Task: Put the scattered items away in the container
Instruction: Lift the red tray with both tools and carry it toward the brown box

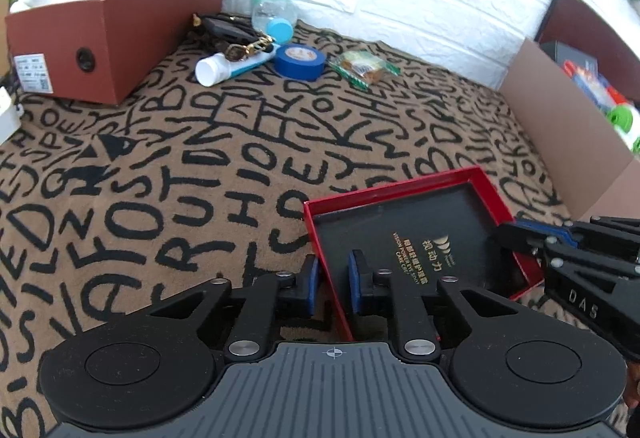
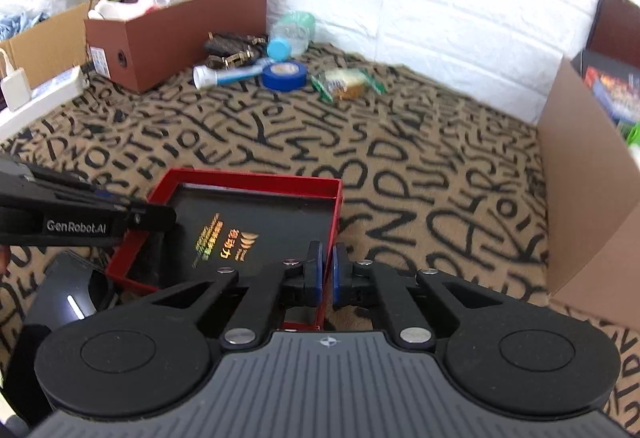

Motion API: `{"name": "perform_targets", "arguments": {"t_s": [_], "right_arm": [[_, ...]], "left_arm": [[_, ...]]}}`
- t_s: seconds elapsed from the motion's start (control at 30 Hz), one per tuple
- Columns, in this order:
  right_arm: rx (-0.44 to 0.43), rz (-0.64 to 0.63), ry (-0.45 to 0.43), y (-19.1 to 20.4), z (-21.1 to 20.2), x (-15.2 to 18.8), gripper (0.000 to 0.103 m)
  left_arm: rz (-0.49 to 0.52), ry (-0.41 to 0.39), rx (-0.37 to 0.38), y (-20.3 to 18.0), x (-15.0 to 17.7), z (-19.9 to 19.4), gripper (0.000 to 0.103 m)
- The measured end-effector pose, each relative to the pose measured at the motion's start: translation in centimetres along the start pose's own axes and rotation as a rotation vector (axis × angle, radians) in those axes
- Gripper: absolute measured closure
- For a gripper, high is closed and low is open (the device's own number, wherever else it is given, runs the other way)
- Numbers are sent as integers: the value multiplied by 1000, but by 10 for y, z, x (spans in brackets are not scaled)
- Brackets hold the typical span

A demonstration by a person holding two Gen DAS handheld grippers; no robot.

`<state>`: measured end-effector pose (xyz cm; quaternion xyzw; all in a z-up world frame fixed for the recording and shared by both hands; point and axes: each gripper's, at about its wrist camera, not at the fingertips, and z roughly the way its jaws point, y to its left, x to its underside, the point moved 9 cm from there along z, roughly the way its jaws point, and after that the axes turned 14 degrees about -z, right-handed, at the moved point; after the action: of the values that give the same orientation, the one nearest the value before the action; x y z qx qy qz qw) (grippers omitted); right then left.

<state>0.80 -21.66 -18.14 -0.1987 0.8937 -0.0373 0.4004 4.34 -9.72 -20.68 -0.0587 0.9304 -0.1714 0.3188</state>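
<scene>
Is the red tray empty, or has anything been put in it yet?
Empty: the red tray shows only its black printed floor; both claws straddle its rim.

The left hand-held gripper (image 1: 333, 280) straddles the red tray's (image 1: 394, 187) left wall, the right hand-held gripper (image 1: 516, 236) opposite.

The tray (image 1: 404, 197) lies on the carpet (image 1: 240, 165), nearest the cameras. Behind it, by the wall, tape (image 1: 299, 61) sits between a tube (image 1: 228, 67) and a snack packet (image 1: 364, 69).

Cardboard box (image 1: 568, 125), right of the tongs: cut off by the frame edge, contents blurred. Brown shoebox (image 1: 116, 37), far left ahead: contents partly hidden. Snack packet (image 2: 346, 83) ahead: blurred, print unreadable.
</scene>
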Motion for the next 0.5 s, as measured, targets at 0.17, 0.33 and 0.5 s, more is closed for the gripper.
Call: {"name": "perform_targets", "arguments": {"t_s": [0.17,0.33,0.5], "right_arm": [[21,-45,-58,0,-8,-32,99],[20,-129,-153,8,-16,-89,99],[5,-219,-242,27,-17,-154,99]], "left_arm": [[-29,-75,3,6,-25,-21,92],[-78,-171,-2,24,-68,-46,92],[-133,-262,-28,51,-117,-70,92]]}}
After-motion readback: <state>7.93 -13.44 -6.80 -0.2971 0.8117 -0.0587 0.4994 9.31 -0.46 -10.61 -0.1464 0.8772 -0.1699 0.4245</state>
